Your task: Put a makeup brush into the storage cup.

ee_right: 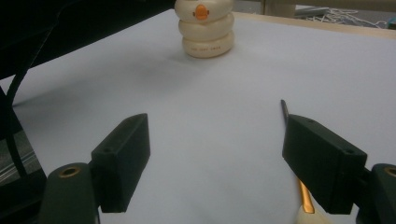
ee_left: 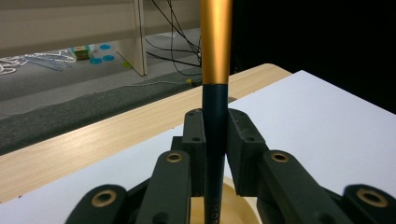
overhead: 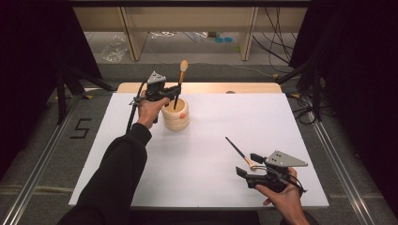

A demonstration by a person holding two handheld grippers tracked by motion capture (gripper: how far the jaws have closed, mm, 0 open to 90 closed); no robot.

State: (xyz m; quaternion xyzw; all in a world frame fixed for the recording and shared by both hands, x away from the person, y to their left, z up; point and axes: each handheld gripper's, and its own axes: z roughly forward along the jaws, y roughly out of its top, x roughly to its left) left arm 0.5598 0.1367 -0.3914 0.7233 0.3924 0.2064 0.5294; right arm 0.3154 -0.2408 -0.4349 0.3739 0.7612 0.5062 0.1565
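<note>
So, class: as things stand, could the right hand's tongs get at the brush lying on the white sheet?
Probably yes. The right tongs stand open beside the lying brush, which rests free on the white sheet with nothing over it. The left tongs are far off, shut on another brush above the cream holder.

White mat (overhead: 202,154) on wooden table (overhead: 197,87); cables (overhead: 274,42) behind.

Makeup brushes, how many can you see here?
2. One makeup brush stands upright in the left gripper, above the cream ringed holder. The other brush lies flat on the white table beside the right gripper. More may be hidden inside the holder.
</note>
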